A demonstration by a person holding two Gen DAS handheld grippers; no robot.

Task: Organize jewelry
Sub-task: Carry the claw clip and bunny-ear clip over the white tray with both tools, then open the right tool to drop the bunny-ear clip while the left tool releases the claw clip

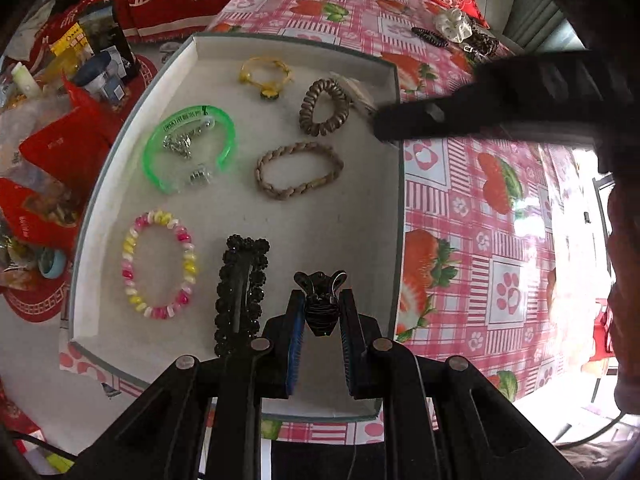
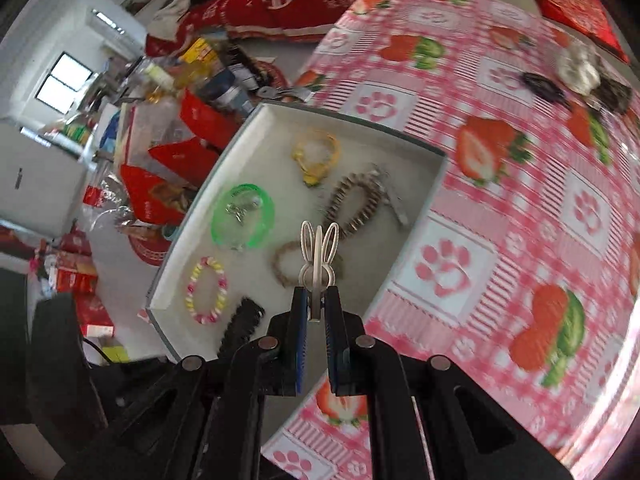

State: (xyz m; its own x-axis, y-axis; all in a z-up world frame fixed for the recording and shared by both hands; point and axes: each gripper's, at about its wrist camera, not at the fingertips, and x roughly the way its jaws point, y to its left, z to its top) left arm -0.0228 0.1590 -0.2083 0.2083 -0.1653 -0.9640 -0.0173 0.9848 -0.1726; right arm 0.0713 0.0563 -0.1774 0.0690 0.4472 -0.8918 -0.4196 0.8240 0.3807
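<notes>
A shallow white box lies on the pink tablecloth; it also shows in the right wrist view. It holds a green bangle, a yellow bracelet, a brown coil tie, a braided band, a pink-yellow bead bracelet and a black beaded clip. My left gripper is shut on a black claw clip over the box's near side. My right gripper is shut on a white rabbit-ear clip above the box; it shows as a dark bar in the left wrist view.
A white scrunchie and dark hair ties lie on the cloth at the far right. Red packets, bottles and boxes crowd the table to the left of the box. The strawberry-print cloth spreads to the right.
</notes>
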